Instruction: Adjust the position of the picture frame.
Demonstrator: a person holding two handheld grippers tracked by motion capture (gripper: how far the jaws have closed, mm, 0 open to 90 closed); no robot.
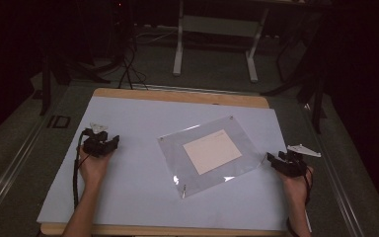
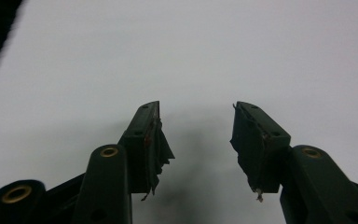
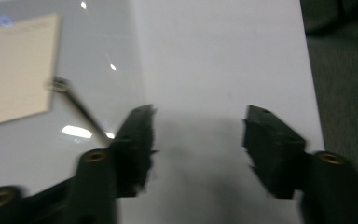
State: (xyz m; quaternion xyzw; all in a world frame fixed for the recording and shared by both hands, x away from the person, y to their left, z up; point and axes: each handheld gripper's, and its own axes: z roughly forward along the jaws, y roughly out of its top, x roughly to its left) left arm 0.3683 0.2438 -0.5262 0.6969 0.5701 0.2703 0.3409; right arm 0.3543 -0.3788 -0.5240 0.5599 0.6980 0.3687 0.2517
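Dark room all around, floor and a table frame in shadow at the top of the high view, and a pale blue-white sheet covering the wooden table (image 1: pixel 128 197). Centre-right of the frame lies the clear acrylic frame (image 1: pixel 177 158), flat and tilted, a cream card (image 1: pixel 212 151) sandwiched in its middle and small standoff screws (image 1: pixel 183 189) at its corners. Over at centre-left, the left gripper (image 1: pixel 112 143) rests on bare sheet, jaws spread with nothing between them, well apart from the frame. On the right edge, the right gripper (image 1: pixel 271 159) sits just beside the frame's right-hand corner, jaws also spread wide and empty; in its own view one screw (image 3: pixel 58 85) stands close ahead. My read: nothing has been gripped yet, so the work looks barely begun, and everything is left to do.
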